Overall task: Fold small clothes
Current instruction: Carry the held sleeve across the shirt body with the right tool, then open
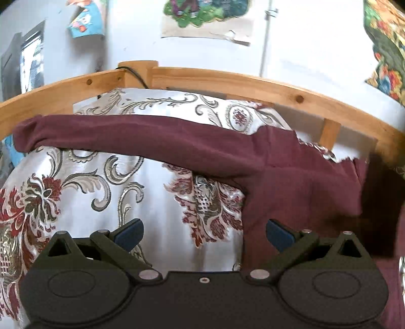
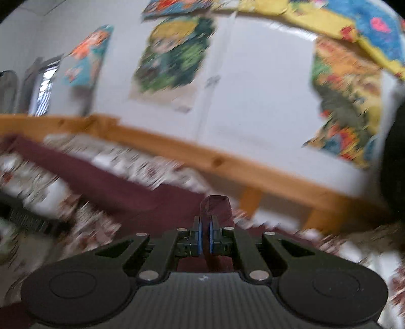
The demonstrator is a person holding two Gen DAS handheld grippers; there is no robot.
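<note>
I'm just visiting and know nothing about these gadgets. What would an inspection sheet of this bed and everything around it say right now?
Surface: bedspread, pale with dark red floral pattern, on a wooden bed frame.
Job's things: maroon garment, one long part stretched across the bed.
Clutter: nothing seen.
Grippers: left hand-held gripper open, empty, over the bedspread; right hand-held gripper shut on a fold of the maroon garment, view blurred.
Cables: black cable at the frame's corner post.
Surroundings: white wall with colourful pictures.

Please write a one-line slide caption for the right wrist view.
Right gripper shut on a fold of maroon garment, above the patterned bedspread.
</note>
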